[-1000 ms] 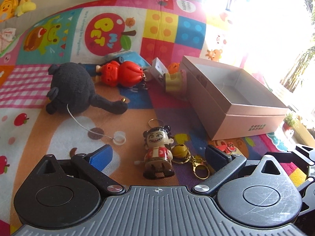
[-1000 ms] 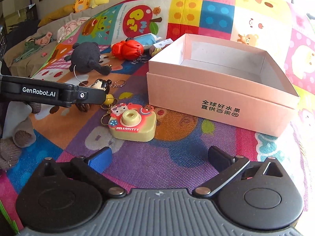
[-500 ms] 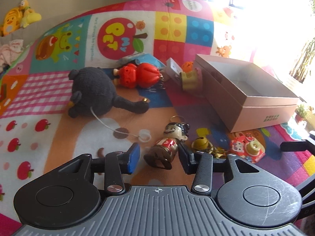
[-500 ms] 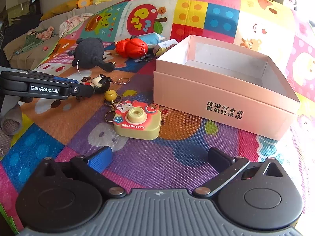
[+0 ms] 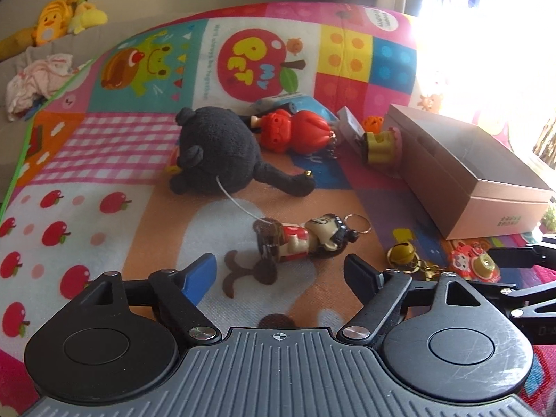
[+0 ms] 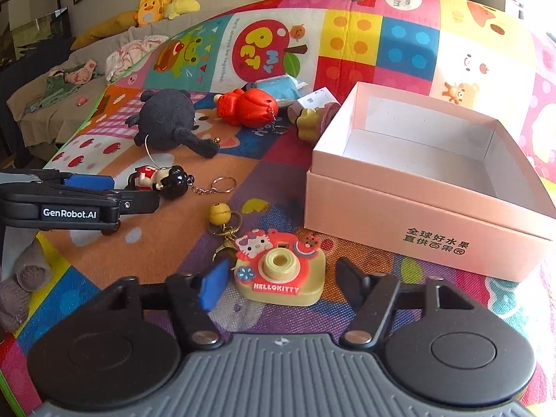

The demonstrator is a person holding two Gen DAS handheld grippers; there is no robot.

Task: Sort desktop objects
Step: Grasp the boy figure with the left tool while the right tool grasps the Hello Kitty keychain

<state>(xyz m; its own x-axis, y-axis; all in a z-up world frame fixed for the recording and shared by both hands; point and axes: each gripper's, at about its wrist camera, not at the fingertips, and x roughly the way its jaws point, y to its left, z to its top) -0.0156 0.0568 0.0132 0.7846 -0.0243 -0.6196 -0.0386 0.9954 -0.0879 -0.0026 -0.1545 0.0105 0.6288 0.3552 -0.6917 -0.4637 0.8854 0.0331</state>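
A small doll keychain with black hair and a red shirt lies on its side on the play mat. It rests just beyond my left gripper, whose jaws are opening and touch nothing. My right gripper straddles a Hello Kitty toy camera. Its jaws are closing, with a thin gap still showing at each pad. The open pink box stands to the right of the camera, and nothing lies inside it.
A black plush, a red doll, a yellow-pink toy and a white card lie farther back. A yellow bell keychain sits between doll and camera. The left gripper's fingers reach in from the left.
The doll stood upright, the left jaws closed round it and it tipped over; those jaws have now spread again. The right gripper came up to the camera and its jaws narrowed.
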